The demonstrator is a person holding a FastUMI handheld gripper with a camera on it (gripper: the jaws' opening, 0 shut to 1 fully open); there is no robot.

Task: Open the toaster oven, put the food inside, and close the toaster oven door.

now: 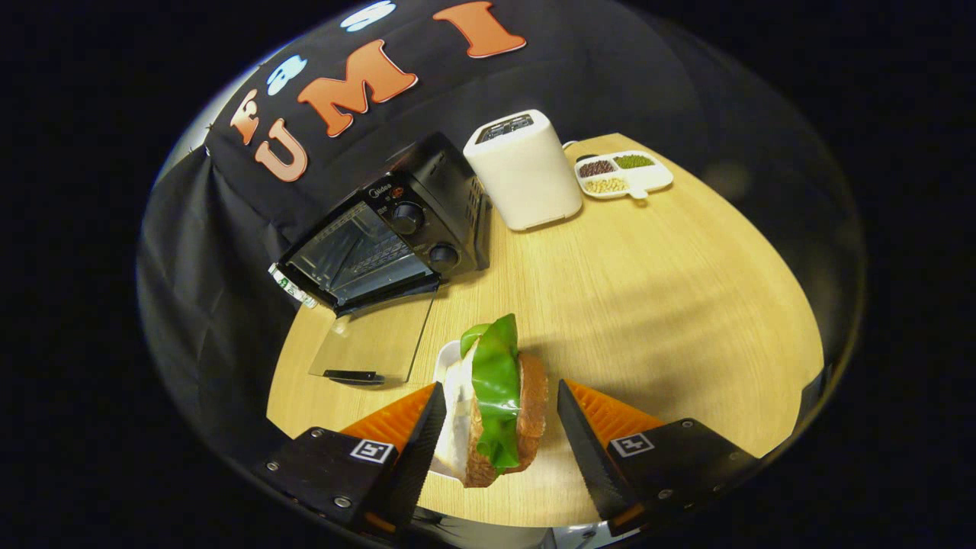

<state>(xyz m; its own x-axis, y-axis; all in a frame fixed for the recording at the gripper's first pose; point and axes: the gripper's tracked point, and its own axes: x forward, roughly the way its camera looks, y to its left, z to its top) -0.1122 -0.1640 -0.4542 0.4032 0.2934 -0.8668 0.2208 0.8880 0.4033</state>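
Item one, the food: a sandwich [499, 404] of brown bread with a green lettuce leaf and a white layer, standing on edge between my fingers. It sits on a small white plate [444, 358] whose rim shows just behind it and to its left. My gripper [499, 427] is spread wide; the left finger [415, 442] lies close against the plate's side of the sandwich, and the right finger [591, 450] stands a clear gap away from the bread crust. Whether the left pad actually touches, I cannot tell; I am not clamped on anything.

Item two, the toaster oven [396, 229]: black, beyond my fingers and to the left, near the table's back edge. Its glass door [374, 339] is folded down flat toward me, with the dark handle at its near end. The wire rack shows inside the open cavity. Two round knobs [415, 229] sit on the right-hand panel.

Item three: a white boxy appliance [526, 171] with a dark panel on top, just beside the oven's right flank.

Item four: a white divided dish [624, 175] holding red, green and pale beans in separate compartments, beyond the white appliance.

Item five: the light wooden table [671, 305] bearing all of it.
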